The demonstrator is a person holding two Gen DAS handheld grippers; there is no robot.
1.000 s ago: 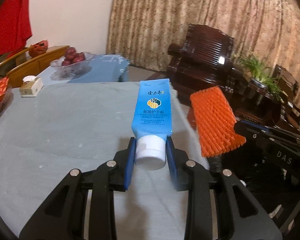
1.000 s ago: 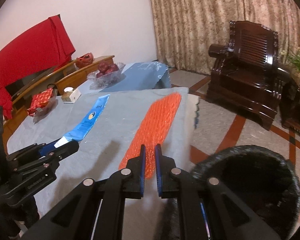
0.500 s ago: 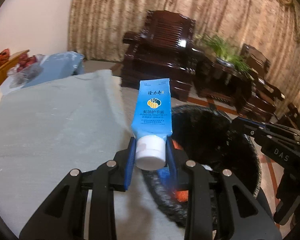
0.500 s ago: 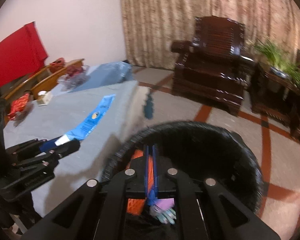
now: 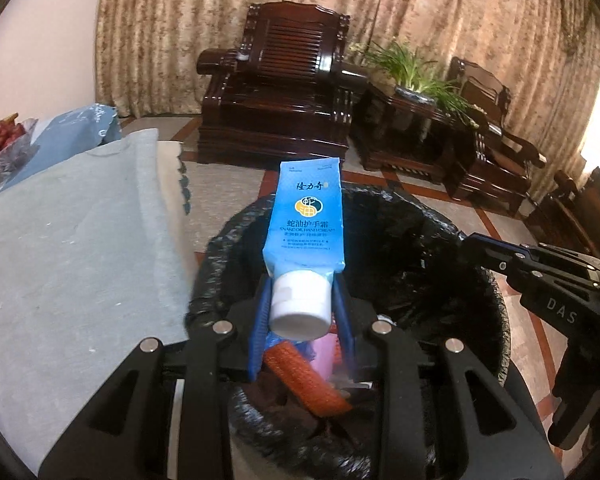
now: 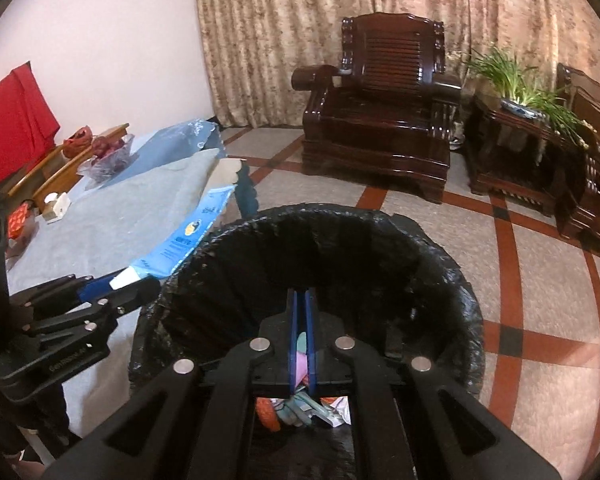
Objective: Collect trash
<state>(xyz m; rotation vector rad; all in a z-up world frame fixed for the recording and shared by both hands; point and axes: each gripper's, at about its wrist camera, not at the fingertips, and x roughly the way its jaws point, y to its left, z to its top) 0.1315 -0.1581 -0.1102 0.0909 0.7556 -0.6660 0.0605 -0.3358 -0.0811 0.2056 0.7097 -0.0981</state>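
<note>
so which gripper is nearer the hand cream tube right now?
Left. The left gripper is clamped on the hand cream tube at its white cap, over the trash bin. The right gripper, nearly closed, sits apart above the bin.

Dark carved armchair (image 6: 384, 120) against patterned curtain (image 6: 300, 20); potted plant (image 6: 520, 80) on side stand to its right; red cloth (image 6: 12, 120) on wall; grey-clothed table (image 5: 60, 260); fruit bowl (image 6: 108, 152) at table's far end

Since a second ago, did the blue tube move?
Yes. The blue tube, held in the left tool, went from above the grey tablecloth rightward to over the black trash bin.
</note>
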